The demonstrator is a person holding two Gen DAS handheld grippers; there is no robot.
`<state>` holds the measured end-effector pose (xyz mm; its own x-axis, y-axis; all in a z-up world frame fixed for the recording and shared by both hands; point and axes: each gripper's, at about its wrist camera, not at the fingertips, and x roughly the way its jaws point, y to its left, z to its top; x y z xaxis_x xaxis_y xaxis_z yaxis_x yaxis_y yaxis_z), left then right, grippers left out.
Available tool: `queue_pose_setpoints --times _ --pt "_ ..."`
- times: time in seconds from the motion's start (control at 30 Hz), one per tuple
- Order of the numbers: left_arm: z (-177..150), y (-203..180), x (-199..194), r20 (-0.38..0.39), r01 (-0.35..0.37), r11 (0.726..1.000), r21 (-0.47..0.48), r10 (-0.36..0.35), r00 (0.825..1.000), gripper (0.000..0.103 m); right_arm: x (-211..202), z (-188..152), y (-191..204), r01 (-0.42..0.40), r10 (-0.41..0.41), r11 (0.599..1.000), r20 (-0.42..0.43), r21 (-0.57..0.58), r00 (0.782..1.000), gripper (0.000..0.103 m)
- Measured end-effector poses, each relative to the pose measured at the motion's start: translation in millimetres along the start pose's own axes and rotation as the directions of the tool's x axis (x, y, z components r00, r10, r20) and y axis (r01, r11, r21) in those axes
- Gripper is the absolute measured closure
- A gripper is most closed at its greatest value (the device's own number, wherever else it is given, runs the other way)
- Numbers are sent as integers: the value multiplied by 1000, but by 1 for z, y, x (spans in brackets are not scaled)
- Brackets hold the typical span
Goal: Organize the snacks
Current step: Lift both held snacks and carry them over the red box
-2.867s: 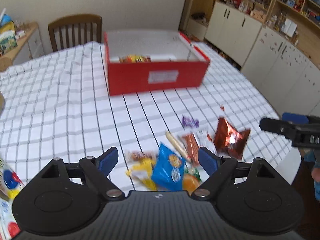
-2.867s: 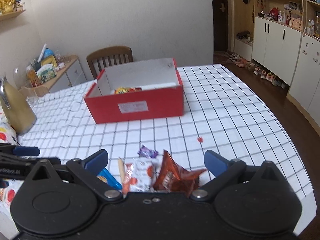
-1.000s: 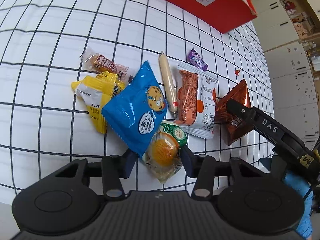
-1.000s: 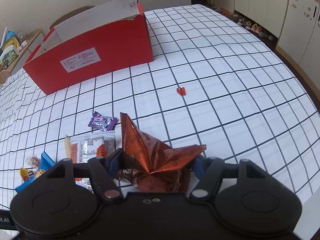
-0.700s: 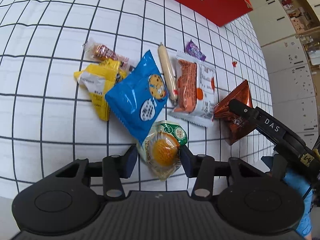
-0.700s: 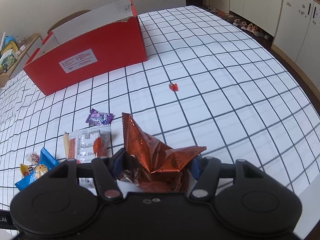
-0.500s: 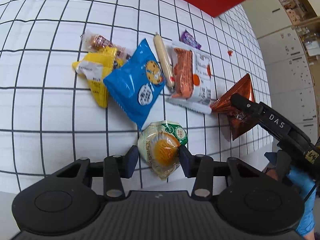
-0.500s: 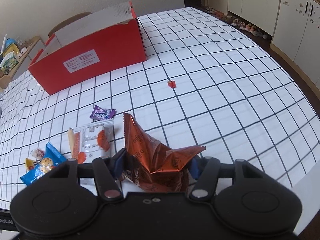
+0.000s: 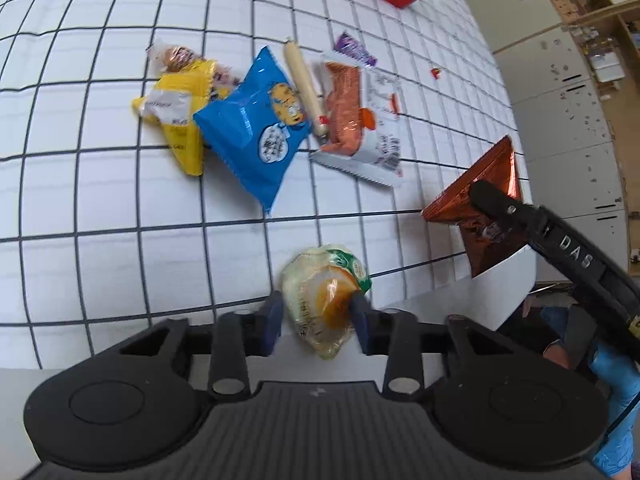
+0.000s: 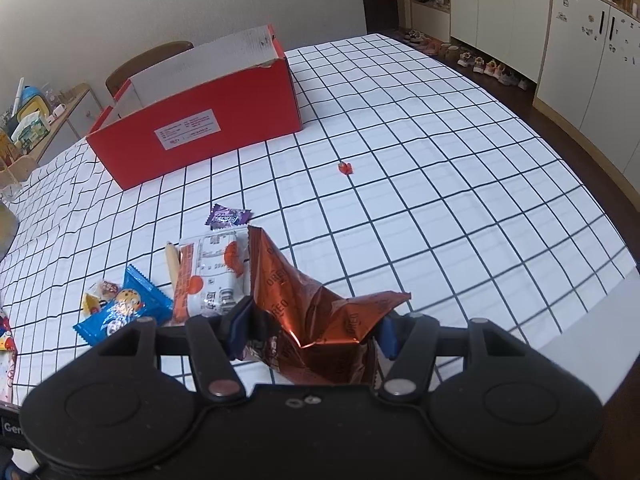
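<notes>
My left gripper (image 9: 316,316) is shut on a clear-wrapped orange pastry with a green label (image 9: 324,288), held above the table's near edge. In the right wrist view my right gripper (image 10: 314,332) is shut on a crumpled copper cookie bag (image 10: 312,300), raised just off the checked cloth. On the cloth lie a blue cookie bag (image 9: 256,128), a yellow packet (image 9: 176,120), a sausage stick (image 9: 304,84), a white and orange packet (image 9: 356,116) and a purple candy (image 9: 356,50). The open red box (image 10: 200,132) stands further back.
A tiny red candy (image 10: 345,168) lies alone on the cloth to the right of the box. A wooden chair (image 10: 148,60) stands behind the box and a cluttered side cabinet (image 10: 40,120) at the left. White cupboards (image 10: 560,20) line the right wall.
The left jaws have closed on the pastry and drawn it away from the pile toward the table's near edge. The right gripper has risen and moved with the copper bag in it.
</notes>
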<state>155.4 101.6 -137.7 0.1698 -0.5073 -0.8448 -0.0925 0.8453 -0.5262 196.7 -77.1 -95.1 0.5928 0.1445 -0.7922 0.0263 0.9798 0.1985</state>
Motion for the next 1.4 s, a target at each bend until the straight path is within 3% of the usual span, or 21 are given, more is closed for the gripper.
queue_pose_setpoints --times 0.07,0.2,0.33,0.43,0.47,0.53,0.77,0.8,0.87,0.97,1.17,1.4 --pt "0 -3 1 -8 3 1000 24 -3 1000 85 -4 -2 1 3 -3 1000 3 -6 1000 44" --pt "-2 -25 -4 37 -106 981 161 101 994 85 -8 -5 2 16 -16 1000 6 -12 1000 43" --pt "-1 -25 -1 1 -75 984 162 75 997 82 -10 -7 -1 20 -20 1000 9 4 1000 43" --pt "-1 -33 4 -18 -93 977 191 98 995 68 -13 -9 -4 22 -23 1000 14 21 1000 43" --pt "-1 -35 5 -18 -90 976 199 96 995 51 -14 -9 -6 23 -23 999 16 27 1000 43" --pt "-2 -41 6 -6 -94 971 218 98 995 31 -15 -11 -9 26 -27 999 17 39 999 43" --pt "-11 -65 24 -3 -163 925 345 174 985 34 -17 -16 -21 43 -44 996 13 78 999 43" --pt "-12 -67 27 -1 -174 917 358 187 982 37 -18 -17 -22 44 -45 996 12 81 999 43" --pt "-14 -68 32 -8 -199 908 369 218 976 53 -19 -18 -24 45 -46 995 13 85 999 43" --pt "-14 -65 38 -19 -222 905 364 245 969 65 -19 -19 -25 44 -45 995 12 87 999 43" --pt "-14 -64 36 -8 -221 903 369 241 971 67 -18 -20 -26 39 -40 995 9 89 999 44" --pt "-5 -58 29 8 -200 925 322 209 978 68 -16 -13 -23 30 -31 997 10 74 999 44"
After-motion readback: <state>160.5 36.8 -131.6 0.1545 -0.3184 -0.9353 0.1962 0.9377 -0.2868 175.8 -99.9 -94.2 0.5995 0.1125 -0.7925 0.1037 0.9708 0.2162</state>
